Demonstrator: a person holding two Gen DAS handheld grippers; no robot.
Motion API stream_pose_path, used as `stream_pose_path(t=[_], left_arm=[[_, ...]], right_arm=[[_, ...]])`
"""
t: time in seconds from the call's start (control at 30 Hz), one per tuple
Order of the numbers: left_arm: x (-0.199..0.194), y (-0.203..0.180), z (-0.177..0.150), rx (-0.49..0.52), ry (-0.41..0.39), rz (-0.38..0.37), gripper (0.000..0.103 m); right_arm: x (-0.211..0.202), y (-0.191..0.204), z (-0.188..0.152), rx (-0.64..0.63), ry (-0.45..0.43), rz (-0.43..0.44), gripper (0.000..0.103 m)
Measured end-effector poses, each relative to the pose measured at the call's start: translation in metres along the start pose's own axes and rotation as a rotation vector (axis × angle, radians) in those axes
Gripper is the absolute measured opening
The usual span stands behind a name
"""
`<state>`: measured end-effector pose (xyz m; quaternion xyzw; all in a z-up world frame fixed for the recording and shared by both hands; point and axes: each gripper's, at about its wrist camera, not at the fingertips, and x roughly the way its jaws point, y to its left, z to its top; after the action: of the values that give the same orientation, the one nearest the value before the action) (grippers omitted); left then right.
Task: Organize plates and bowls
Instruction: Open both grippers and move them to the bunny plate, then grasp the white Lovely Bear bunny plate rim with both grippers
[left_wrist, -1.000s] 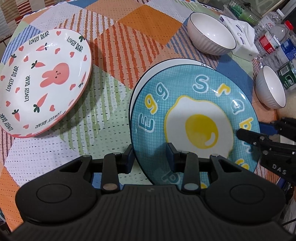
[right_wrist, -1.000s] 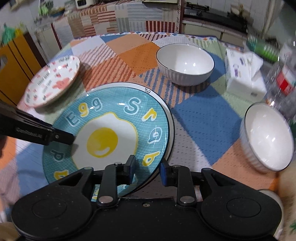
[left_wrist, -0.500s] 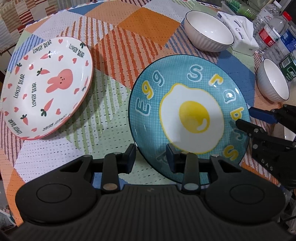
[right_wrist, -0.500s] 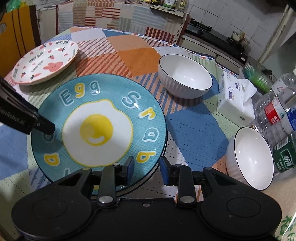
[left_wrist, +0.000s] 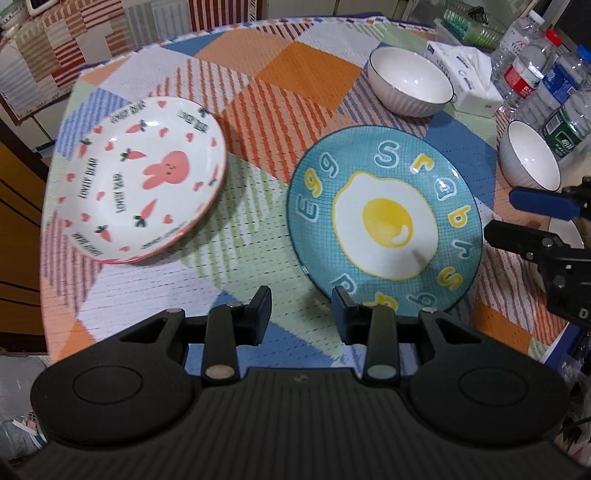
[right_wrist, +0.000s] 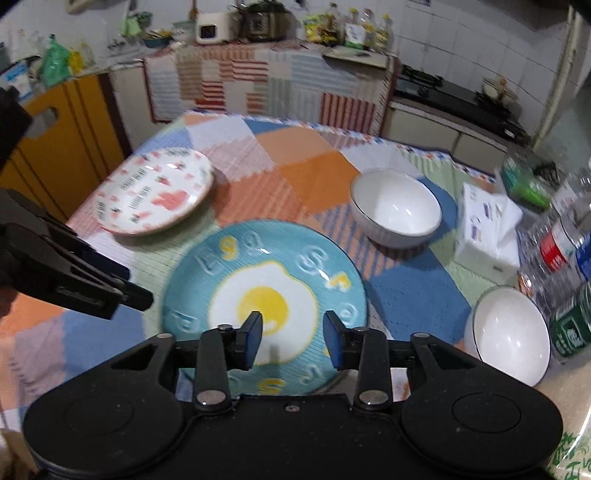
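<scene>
Stove (right_wrist: 458, 98) – right view only | left gripper (left_wrist: 301, 314) parted, empty | right gripper (right_wrist: 291, 341) opening, empty

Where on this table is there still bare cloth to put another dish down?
Bare cloth lies between the bunny plate and the egg plate, and behind both, left of the far bowl. The right edge is crowded: near bowl, tissue pack, bottles.
</scene>
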<state>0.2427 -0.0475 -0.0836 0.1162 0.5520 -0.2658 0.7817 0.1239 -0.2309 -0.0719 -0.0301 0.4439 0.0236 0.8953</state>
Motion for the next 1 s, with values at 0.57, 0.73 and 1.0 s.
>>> stream_pose_path(t=[0.57,0.73,1.0], left_arm=[[-0.061,0.105,-0.012,-0.052,-0.111,0.151,0.078],[-0.063,0.133,-0.013,-0.102,-0.171,0.178,0.087],[-0.037,0.163,-0.01,-0.155,-0.239,0.22,0.087]], right_arm=[[-0.002,0.063,0.069,-0.21,-0.11,0.269,0.072],[0.029,0.071,0.084,-0.184,-0.101,0.336,0.072],[0.096,0.064,0.109,-0.019,-0.049,0.436,0.072]])
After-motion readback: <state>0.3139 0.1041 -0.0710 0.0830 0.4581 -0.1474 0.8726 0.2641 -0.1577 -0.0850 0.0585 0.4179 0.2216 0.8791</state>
